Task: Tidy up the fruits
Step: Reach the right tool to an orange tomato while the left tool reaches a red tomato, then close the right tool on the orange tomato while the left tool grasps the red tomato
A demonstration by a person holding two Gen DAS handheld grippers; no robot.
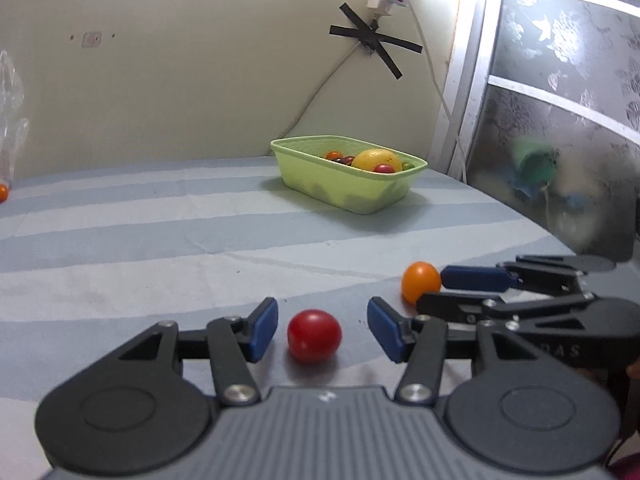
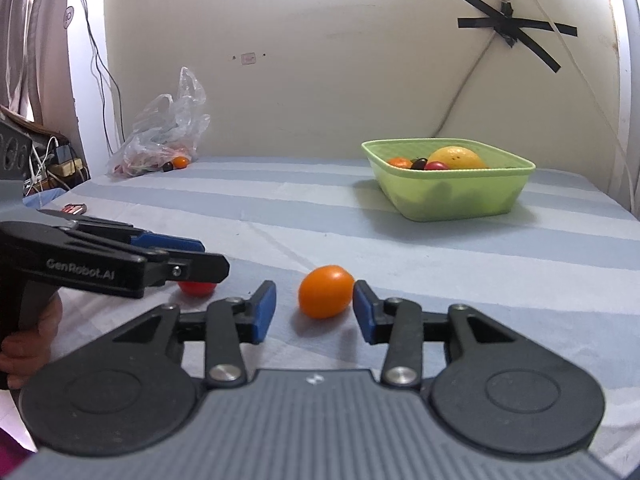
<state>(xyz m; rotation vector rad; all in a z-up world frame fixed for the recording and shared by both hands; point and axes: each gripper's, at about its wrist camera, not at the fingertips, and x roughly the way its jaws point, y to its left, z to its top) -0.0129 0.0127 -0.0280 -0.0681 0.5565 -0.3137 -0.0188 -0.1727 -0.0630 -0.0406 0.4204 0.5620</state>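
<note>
Left gripper (image 1: 323, 326) parted, blue pads either side of a red tomato (image 1: 314, 335) with clear gaps on both flanks, gripping nothing; tomato resting on the striped cloth (image 1: 160, 248) dead centre between the fingers. Right gripper (image 2: 314, 307) likewise parted around an orange tomato (image 2: 326, 291), the pad at 3 o'clock at or very near the skin, a plain gap at 9 o'clock; tomato sitting on the cloth, not lifted. Seen from the left wrist, orange tomato at 2 o'clock of the red one, close by, with the right gripper reaching in from 3 o'clock. Seen from the right wrist, red tomato at 9 o'clock of the orange one, half hidden under the left gripper's black finger; a hand (image 2: 28, 340) on that handle at the frame's 9 o'clock edge. Farther out, at 1 o'clock and well apart, a green basket (image 2: 448, 196) near the wall, holding a large yellow fruit (image 2: 456, 158) and several small tomatoes. At 11 o'clock, far back, a crumpled plastic bag (image 2: 160, 136) with small fruit beside it.
</note>
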